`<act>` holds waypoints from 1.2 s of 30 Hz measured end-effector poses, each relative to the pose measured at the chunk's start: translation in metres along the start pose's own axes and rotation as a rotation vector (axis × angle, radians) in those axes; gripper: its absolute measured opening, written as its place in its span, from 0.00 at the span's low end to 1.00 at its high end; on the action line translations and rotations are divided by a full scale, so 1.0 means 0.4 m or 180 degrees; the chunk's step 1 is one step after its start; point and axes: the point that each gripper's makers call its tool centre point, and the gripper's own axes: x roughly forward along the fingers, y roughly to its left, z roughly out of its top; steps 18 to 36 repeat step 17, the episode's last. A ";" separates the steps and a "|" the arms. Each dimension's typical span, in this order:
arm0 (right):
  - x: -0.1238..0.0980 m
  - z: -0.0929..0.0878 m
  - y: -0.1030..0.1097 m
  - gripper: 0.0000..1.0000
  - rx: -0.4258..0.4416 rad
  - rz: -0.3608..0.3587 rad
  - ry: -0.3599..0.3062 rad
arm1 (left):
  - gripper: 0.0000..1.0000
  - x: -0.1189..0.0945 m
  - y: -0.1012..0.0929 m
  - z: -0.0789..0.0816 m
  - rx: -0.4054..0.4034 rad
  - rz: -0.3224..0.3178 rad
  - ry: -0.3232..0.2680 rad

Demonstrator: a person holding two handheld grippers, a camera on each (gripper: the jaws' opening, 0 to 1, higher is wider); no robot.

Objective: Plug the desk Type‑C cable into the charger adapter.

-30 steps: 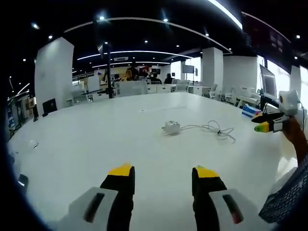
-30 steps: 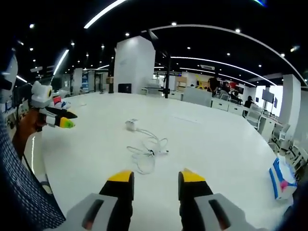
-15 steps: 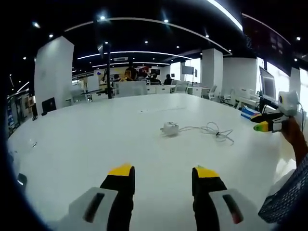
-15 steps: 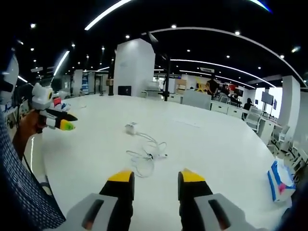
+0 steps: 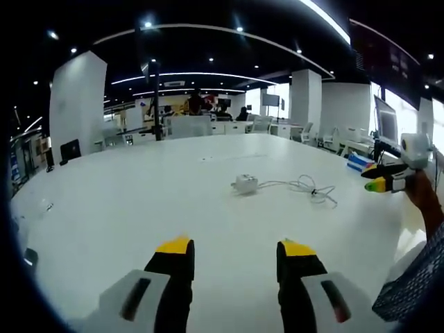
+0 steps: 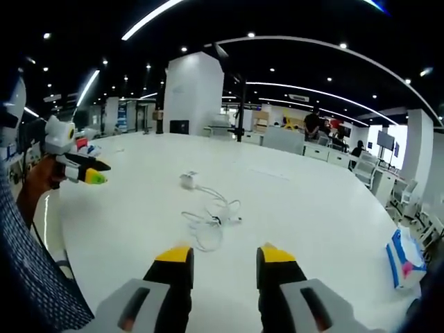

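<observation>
- Cable (image 5: 305, 186) and charger adapter (image 5: 245, 184) both lie on the one big white desk (image 5: 139, 201) in front of you, well ahead of both tools, with bare desk between them and your jaws.
- Your desk is broad and rounded; around it stand white pillars, other desks and chairs, and a few people far off at the back of the room.
- At the desk's far right edge in the right gripper view lies one blue and white packet (image 6: 404, 258), well apart from the cable.
- Your left tool (image 5: 234, 248) has its two yellow-tipped jaws spread apart with nothing between them; it hovers over bare desk.
- Your right tool (image 6: 222, 255) also has its jaws parted and empty; in the left gripper view it comes in from the right, held up above the desk edge.
- I count one cable: white, loosely looped in a small tangle, running from the adapter out to your right in the left gripper view; in the right gripper view the loops lie nearer you than the adapter.
- I count one adapter: a small white block, resting flat, with the cable's run starting just beside it. Whether the plug is already seated I cannot tell at this size.
</observation>
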 end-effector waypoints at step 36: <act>-0.003 -0.013 -0.003 0.38 0.0001 -0.0035 0.0038 | 0.48 -0.001 -0.007 -0.001 -0.0002 -0.0024 -0.0019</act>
